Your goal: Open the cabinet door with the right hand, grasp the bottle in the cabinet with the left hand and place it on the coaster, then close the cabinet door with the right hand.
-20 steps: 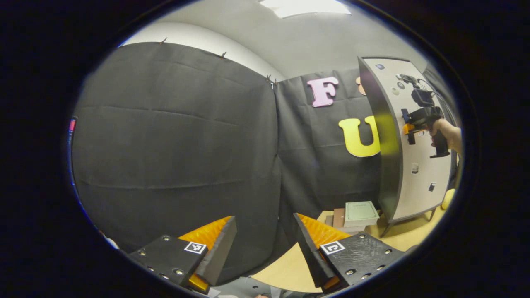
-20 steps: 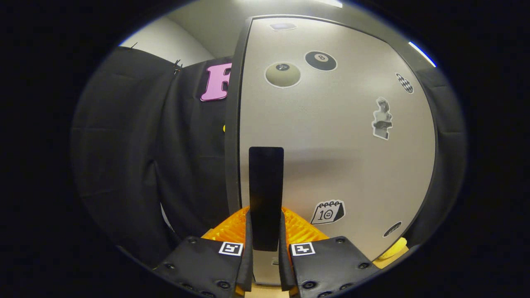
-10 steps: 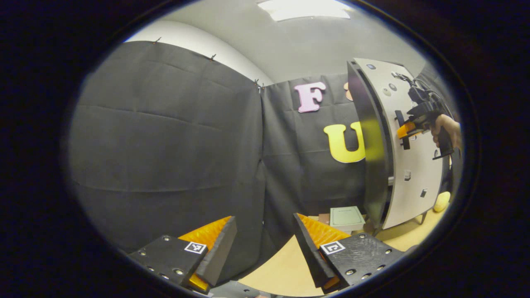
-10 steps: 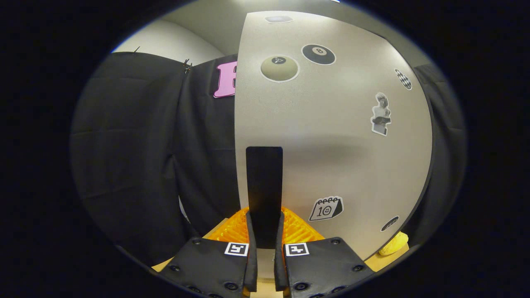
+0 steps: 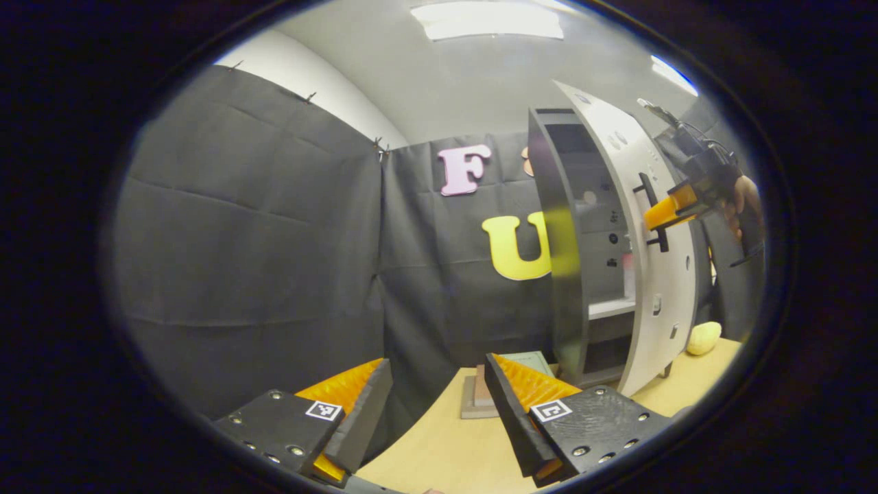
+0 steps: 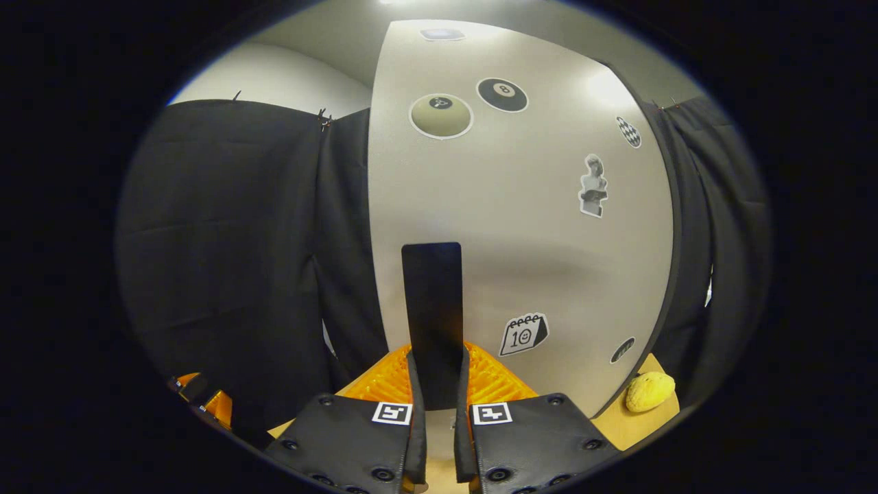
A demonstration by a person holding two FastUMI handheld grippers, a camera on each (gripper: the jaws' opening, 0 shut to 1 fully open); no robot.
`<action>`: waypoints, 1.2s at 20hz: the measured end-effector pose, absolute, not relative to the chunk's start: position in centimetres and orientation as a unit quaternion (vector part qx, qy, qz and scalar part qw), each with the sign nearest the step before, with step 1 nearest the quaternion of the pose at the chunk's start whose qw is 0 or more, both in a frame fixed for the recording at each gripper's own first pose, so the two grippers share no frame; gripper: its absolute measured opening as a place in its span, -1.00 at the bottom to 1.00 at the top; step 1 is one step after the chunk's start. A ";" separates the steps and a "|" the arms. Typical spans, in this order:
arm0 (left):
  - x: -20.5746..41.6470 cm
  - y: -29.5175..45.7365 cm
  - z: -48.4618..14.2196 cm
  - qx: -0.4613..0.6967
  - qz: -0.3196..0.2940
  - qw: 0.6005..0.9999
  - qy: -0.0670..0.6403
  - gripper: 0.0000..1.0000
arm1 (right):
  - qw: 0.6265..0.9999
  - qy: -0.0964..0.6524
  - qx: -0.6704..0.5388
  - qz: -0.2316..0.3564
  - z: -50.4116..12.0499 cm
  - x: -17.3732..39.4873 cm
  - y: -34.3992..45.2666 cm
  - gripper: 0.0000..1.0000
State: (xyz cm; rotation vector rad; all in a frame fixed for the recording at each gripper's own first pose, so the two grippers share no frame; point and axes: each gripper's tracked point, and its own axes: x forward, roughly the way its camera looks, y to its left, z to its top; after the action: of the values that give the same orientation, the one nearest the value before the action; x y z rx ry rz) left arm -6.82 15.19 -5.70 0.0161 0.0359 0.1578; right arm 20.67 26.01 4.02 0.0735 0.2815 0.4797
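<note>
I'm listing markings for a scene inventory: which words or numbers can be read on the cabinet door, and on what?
"8": black ball sticker, high on the cabinet door.
"10": calendar sticker, low on the door.
Beige ball sticker: its mark is too small to read.
The handle in the right gripper: no text.

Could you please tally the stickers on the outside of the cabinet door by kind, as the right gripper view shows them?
Ball stickers: 2, the beige ball sticker and the black ball sticker
Statue sticker: 1
Calendar sticker: 1
Checkered sticker: 1
Small ovals too blurred to identify: 2, the top oval and the lower oval
Total: 7 on the cabinet door
</note>
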 end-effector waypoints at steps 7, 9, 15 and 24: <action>-8.5 11.6 -3.1 0.000 0.010 1.000 0.010 0.63 | 0.950 0.143 0.050 0.272 4.0 19.9 24.3 -0.64; -8.1 7.3 -3.4 -0.005 -0.009 1.000 0.016 0.67 | 0.947 0.144 0.050 0.282 4.2 19.8 23.7 -0.64; -7.5 -2.3 -2.6 -0.004 -0.055 0.998 0.014 0.69 | 0.941 0.141 0.063 0.301 4.1 19.5 22.3 -0.64; -7.2 -11.7 -1.5 -0.002 -0.088 0.996 0.010 0.63 | 0.945 0.130 0.058 0.296 4.2 19.3 20.0 -0.65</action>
State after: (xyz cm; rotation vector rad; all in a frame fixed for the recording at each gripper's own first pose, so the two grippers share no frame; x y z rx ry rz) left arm -7.24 -11.66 -1.49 -0.0041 0.0210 -0.1770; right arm 19.28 19.98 4.25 0.1189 0.2647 0.6026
